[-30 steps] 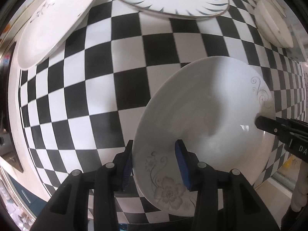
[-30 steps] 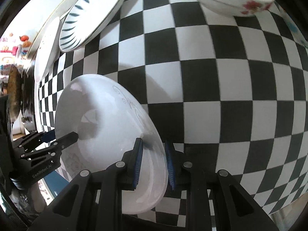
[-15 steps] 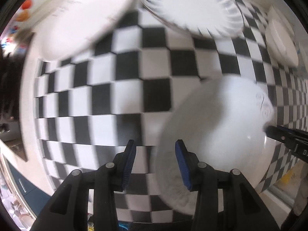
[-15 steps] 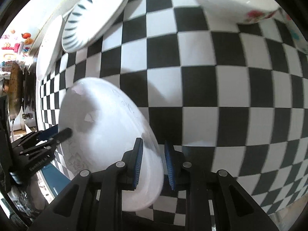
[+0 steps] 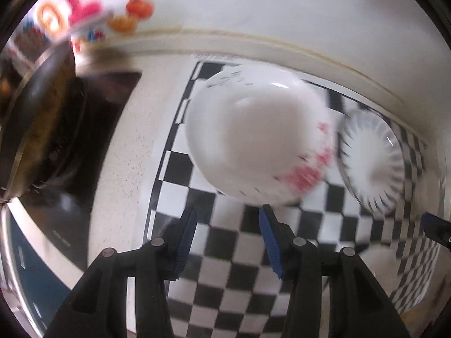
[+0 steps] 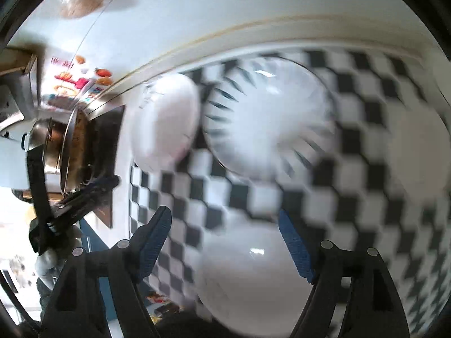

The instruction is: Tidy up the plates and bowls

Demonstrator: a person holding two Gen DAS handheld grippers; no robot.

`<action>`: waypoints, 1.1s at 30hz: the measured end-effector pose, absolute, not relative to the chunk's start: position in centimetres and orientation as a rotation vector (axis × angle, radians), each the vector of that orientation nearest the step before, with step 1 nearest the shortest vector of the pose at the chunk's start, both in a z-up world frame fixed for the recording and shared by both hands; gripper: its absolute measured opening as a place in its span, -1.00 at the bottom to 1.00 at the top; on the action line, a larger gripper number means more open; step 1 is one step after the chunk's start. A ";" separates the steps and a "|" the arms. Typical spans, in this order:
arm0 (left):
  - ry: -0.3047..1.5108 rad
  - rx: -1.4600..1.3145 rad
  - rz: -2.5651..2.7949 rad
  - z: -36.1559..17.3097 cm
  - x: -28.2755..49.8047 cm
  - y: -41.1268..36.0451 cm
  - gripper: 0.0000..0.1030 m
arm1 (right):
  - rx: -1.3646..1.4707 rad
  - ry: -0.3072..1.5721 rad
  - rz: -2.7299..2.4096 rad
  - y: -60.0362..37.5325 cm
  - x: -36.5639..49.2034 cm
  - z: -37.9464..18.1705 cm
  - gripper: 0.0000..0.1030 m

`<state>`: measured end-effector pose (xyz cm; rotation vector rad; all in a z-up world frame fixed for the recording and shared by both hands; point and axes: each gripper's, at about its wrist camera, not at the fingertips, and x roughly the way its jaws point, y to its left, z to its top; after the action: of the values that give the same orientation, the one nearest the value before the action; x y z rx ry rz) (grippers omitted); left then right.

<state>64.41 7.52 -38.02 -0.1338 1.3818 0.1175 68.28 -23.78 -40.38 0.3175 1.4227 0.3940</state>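
The views are blurred by motion. My left gripper [image 5: 228, 239] hangs over the checkered cloth [image 5: 225, 290], its jaws opening with nothing between them. Just beyond its tips lies a white plate with red flowers [image 5: 253, 138], and to the right of that a plate with dark blue streaks [image 5: 369, 163]. My right gripper [image 6: 225, 242] has its jaws opening wide. The plain white plate [image 6: 253, 278] lies on the cloth below them, and the pads do not touch it. The streaked plate [image 6: 267, 121] and the red-flowered plate [image 6: 163, 124] lie farther off.
A dark stove with a wok [image 5: 42, 129] and a steel pot [image 6: 53, 146] stands left of the cloth. A white bowl [image 6: 417, 155] sits at the right. The wall runs along the back of the counter. The left gripper [image 6: 84, 197] shows at the left of the right wrist view.
Both grippers held the plain white plate by its rim; both have let go, risen and swung toward the back of the counter. The right jaws have spread wide.
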 end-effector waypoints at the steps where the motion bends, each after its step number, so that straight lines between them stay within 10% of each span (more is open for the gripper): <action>1: 1.400 -0.174 0.114 -38.9 65.3 8.4 -0.16 | 0.289 1.411 0.392 -22.7 69.3 -40.5 0.57; 14: 1.534 -0.379 0.067 -47.1 71.6 14.8 -0.20 | 0.075 1.529 0.482 -12.0 84.3 -49.0 0.34; 21: 1.512 -0.349 0.043 -47.4 73.1 14.2 -0.47 | 0.002 1.598 0.471 -11.2 84.7 -51.5 -0.49; 33: 1.512 -0.290 0.048 -45.5 72.8 14.7 -0.47 | 0.060 1.598 0.484 -12.7 81.6 -50.4 -0.59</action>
<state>72.76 14.72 -45.47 -0.2904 1.5125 0.0479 81.63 -12.71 -50.35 0.0596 1.5981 0.4842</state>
